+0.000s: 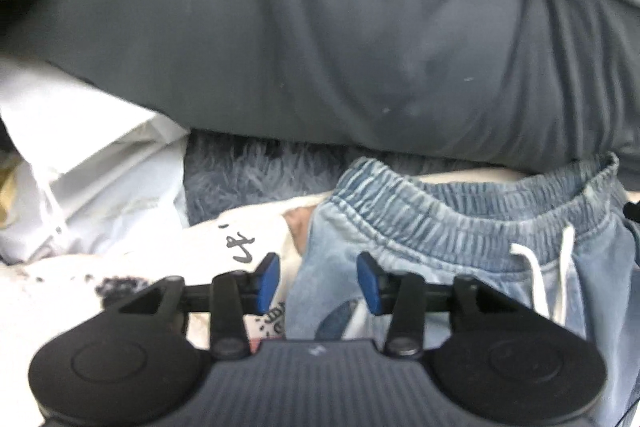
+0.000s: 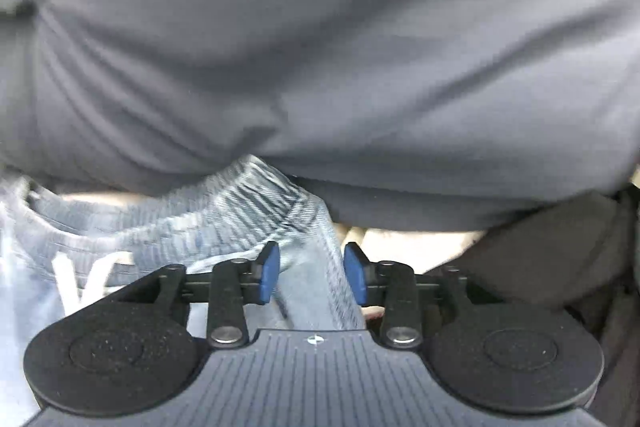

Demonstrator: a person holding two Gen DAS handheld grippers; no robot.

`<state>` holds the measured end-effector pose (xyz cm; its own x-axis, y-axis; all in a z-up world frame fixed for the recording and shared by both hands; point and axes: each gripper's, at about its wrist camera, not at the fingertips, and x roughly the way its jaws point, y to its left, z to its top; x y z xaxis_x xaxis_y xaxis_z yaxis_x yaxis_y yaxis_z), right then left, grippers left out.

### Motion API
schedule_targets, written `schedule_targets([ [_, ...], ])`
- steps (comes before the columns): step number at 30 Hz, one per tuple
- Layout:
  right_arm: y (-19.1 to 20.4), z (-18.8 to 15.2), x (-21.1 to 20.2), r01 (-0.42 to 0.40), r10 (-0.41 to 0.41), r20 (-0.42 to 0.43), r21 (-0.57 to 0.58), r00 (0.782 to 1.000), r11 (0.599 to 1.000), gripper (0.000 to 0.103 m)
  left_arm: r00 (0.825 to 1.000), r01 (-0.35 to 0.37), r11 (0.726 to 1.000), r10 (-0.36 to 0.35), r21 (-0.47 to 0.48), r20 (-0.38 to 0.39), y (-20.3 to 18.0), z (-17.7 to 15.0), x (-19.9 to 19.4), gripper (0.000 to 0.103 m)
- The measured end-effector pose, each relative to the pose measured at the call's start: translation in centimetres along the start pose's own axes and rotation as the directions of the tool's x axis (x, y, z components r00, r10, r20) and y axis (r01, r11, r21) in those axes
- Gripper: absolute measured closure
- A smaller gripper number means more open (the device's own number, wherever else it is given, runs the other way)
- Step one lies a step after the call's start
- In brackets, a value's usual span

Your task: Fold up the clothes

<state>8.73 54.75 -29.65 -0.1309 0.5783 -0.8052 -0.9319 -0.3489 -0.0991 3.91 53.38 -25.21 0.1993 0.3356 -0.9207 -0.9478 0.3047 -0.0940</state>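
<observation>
A pair of light blue denim shorts (image 1: 460,227) with an elastic waistband and white drawstring (image 1: 536,279) lies just ahead of both grippers. My left gripper (image 1: 318,283) stands open over the left edge of the shorts, its blue pads apart with cloth below the gap. In the right wrist view the same shorts (image 2: 192,223) fill the lower left, and my right gripper (image 2: 312,273) is open over their right edge. A cream garment with black print (image 1: 224,243) lies under the shorts on the left.
A person's dark grey shirt (image 1: 320,27) fills the upper half of both views, close ahead (image 2: 320,47). A white plastic bag (image 1: 88,179) and a grey-blue fluffy fabric (image 1: 256,171) sit at left. Black cloth (image 2: 560,247) lies at the right.
</observation>
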Motion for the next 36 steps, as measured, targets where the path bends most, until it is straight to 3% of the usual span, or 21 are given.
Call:
schedule_targets([
  [3,0.0,-0.5,-2.6,-0.068,0.068,0.012,0.028,0.998,0.997,0.057,1.0,-0.018,1.0,0.017,0.013,0.016,-0.1,-0.3,-1.8,0.049],
  [8,1.4,-3.4,-8.2,-0.114,0.105,0.07,0.142,0.992,0.983,0.055,0.997,-0.007,1.0,0.005,0.018,0.078,-0.5,-0.7,-4.8,0.043],
  [10,1.9,-4.6,-10.5,-0.133,0.117,0.095,0.187,0.989,0.973,0.055,0.998,0.01,0.999,-0.013,0.037,0.062,-0.8,-1.1,-5.8,0.035],
  [17,4.2,-8.3,-20.0,-0.194,0.162,0.134,0.283,0.978,0.939,0.051,1.0,0.022,0.971,-0.019,0.237,-0.015,-3.5,-2.9,-8.1,0.037],
  [20,5.1,-9.7,-24.7,-0.204,0.174,0.119,0.325,0.978,0.924,0.049,0.995,0.094,0.958,-0.085,0.272,-0.043,-4.3,-3.2,-9.6,0.036],
  [26,5.7,-11.5,-35.1,-0.105,0.067,0.109,0.404,0.992,0.909,0.047,0.98,0.197,0.891,-0.164,0.41,-0.113,-6.9,-5.0,-13.6,0.035],
  [28,5.7,-12.1,-38.5,-0.061,0.017,0.107,0.427,0.994,0.902,0.047,0.974,0.227,0.863,-0.192,0.452,-0.123,-8.0,-5.4,-15.7,0.029],
  [36,7.0,-13.7,-51.4,0.049,-0.124,0.109,0.525,0.986,0.85,0.046,0.955,0.295,0.79,-0.253,0.538,-0.153,-11.1,-6.1,-23.7,0.024],
])
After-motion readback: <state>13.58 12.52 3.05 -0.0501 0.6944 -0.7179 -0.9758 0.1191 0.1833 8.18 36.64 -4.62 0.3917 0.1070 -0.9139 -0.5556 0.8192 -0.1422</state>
